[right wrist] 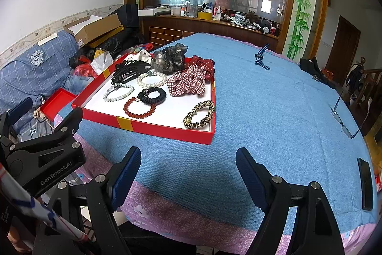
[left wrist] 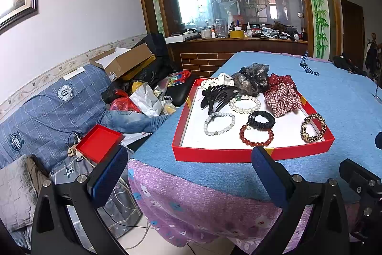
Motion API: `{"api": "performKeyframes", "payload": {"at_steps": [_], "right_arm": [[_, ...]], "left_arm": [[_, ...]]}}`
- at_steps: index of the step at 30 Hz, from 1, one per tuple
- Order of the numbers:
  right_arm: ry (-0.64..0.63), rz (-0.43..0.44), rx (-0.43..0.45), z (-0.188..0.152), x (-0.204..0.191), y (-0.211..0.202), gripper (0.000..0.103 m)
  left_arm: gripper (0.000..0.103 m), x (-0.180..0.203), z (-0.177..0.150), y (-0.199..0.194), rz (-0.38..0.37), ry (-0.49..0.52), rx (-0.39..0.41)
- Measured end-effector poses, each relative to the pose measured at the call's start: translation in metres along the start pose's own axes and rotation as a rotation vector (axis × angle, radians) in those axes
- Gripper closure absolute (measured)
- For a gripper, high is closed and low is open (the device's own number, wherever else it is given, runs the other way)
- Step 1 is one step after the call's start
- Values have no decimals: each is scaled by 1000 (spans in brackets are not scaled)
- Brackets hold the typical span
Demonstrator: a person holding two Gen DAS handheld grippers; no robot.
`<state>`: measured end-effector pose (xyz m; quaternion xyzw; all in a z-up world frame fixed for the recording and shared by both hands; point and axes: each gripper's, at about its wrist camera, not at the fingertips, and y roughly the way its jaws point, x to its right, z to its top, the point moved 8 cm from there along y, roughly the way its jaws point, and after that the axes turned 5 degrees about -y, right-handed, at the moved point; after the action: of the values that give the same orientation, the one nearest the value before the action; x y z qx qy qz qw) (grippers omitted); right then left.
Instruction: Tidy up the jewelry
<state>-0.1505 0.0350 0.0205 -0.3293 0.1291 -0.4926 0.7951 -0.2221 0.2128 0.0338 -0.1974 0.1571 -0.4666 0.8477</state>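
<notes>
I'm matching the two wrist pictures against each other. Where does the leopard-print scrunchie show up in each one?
Left wrist: leopard-print scrunchie at right of centre, in the red tray's near right corner.
Right wrist: same scrunchie at centre, by the tray's near right corner.
Shared landmark: the red bead bracelet just left of it.

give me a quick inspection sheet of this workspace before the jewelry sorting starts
surface: table under a blue cloth, purple floral cloth below it at the near edge.
job's things: red tray holds a black hair claw, white bead bracelet, pale bead bracelet, red bead bracelet, black scrunchie, leopard scrunchie, checked scrunchie, more behind.
clutter: eyeglasses, striped strap, dark phone-like slab on the cloth.
grippers: left hand-held gripper and right hand-held gripper open, empty, short of the tray.
cables: wires on the sofa.
surroundings: cluttered sofa, small red box, mirror.
</notes>
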Motion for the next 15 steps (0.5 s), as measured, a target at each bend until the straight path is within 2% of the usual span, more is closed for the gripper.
{"api": "performKeyframes", "payload": {"at_steps": [15], "right_arm": [[-1, 0, -1, 0, 0, 0, 17]], "left_arm": [[0, -1, 0, -1, 1, -2, -1]]}}
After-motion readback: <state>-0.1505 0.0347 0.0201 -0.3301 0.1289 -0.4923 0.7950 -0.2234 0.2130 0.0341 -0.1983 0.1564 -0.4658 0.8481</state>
